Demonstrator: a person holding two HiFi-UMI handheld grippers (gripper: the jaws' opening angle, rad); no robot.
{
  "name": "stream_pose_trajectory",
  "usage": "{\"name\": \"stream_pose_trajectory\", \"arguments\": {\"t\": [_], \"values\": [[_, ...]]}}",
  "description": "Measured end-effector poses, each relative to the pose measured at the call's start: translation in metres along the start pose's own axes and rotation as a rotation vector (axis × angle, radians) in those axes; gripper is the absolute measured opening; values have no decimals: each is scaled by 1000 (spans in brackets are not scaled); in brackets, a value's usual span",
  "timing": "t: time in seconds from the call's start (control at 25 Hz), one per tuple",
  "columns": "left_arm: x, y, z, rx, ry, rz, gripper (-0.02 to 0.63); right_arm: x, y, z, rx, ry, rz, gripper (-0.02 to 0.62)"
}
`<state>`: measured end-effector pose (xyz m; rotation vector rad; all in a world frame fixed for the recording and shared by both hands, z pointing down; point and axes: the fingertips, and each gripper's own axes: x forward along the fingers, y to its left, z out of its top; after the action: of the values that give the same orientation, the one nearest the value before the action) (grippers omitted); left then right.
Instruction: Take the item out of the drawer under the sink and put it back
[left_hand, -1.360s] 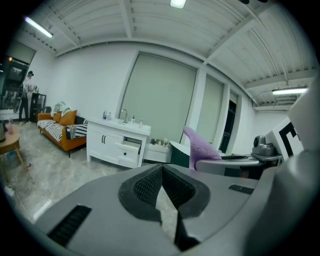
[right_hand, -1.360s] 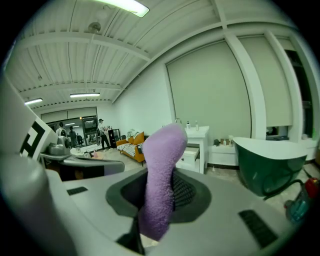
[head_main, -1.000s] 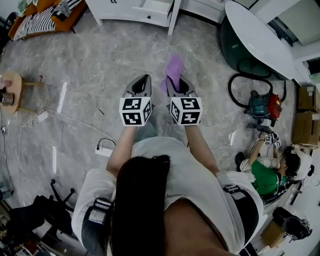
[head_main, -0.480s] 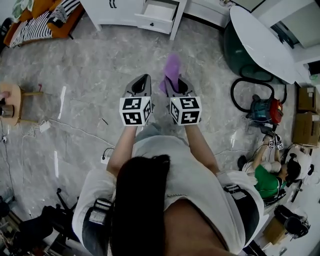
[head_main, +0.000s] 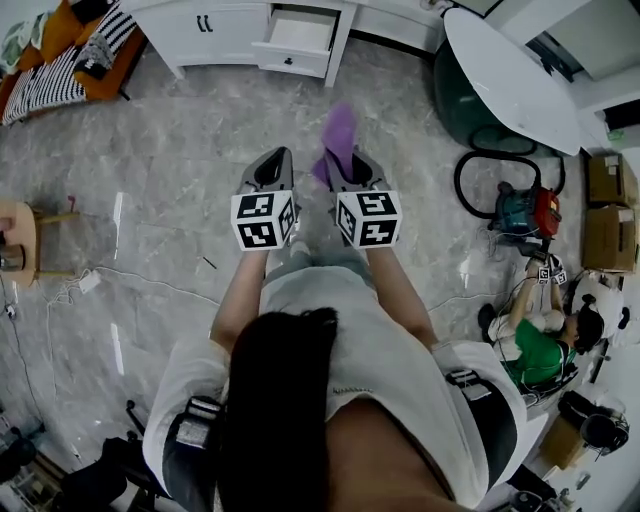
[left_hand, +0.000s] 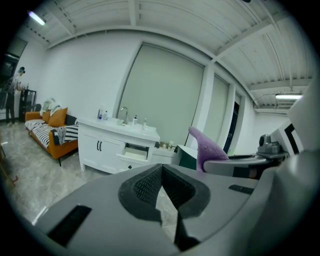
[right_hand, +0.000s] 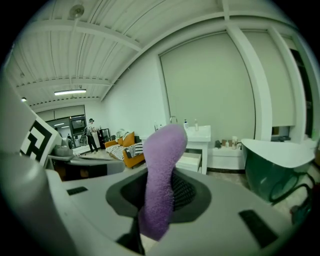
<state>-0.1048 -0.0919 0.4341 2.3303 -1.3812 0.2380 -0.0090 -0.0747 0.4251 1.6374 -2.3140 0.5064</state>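
Observation:
The item is a purple fuzzy cloth (head_main: 340, 132) (right_hand: 161, 170) that sticks up and forward out of my right gripper (head_main: 345, 165) (right_hand: 160, 189), which is shut on its lower end. My left gripper (head_main: 276, 158) (left_hand: 161, 172) is held beside it, its pads meeting with nothing between them. Both are carried over the marble floor, pointing at the white sink cabinet (head_main: 215, 25) (left_hand: 102, 145). Its drawer (head_main: 297, 35) (left_hand: 136, 150) (right_hand: 191, 161) stands pulled open, still well ahead of both grippers. The purple cloth (left_hand: 205, 150) also shows at the right of the left gripper view.
A dark green bathtub with a white rim (head_main: 495, 75) stands right of the cabinet. A vacuum cleaner (head_main: 525, 212) with its hose, a seated person in green (head_main: 535, 350) and cardboard boxes (head_main: 605, 210) are at the right. An orange sofa (head_main: 55, 65), a wooden stool (head_main: 20, 235) and floor cables (head_main: 120, 275) lie left.
Both grippers have travelled forward together across the floor toward the sink cabinet, which now shows lower and fuller in the head view. The purple cloth stays in the right gripper.

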Motion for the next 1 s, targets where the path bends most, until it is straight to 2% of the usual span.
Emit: {"name": "stream_pose_trajectory", "arguments": {"t": [0.52, 0.8, 1.0], "values": [[42, 11, 18, 9, -12, 1, 3, 40, -28, 13, 20, -6, -9, 101], [90, 23, 29, 22, -2, 22, 3, 86, -58, 31, 24, -16, 20, 101], [128, 30, 44, 24, 19, 44, 3, 120, -85, 42, 36, 12, 32, 101]]}}
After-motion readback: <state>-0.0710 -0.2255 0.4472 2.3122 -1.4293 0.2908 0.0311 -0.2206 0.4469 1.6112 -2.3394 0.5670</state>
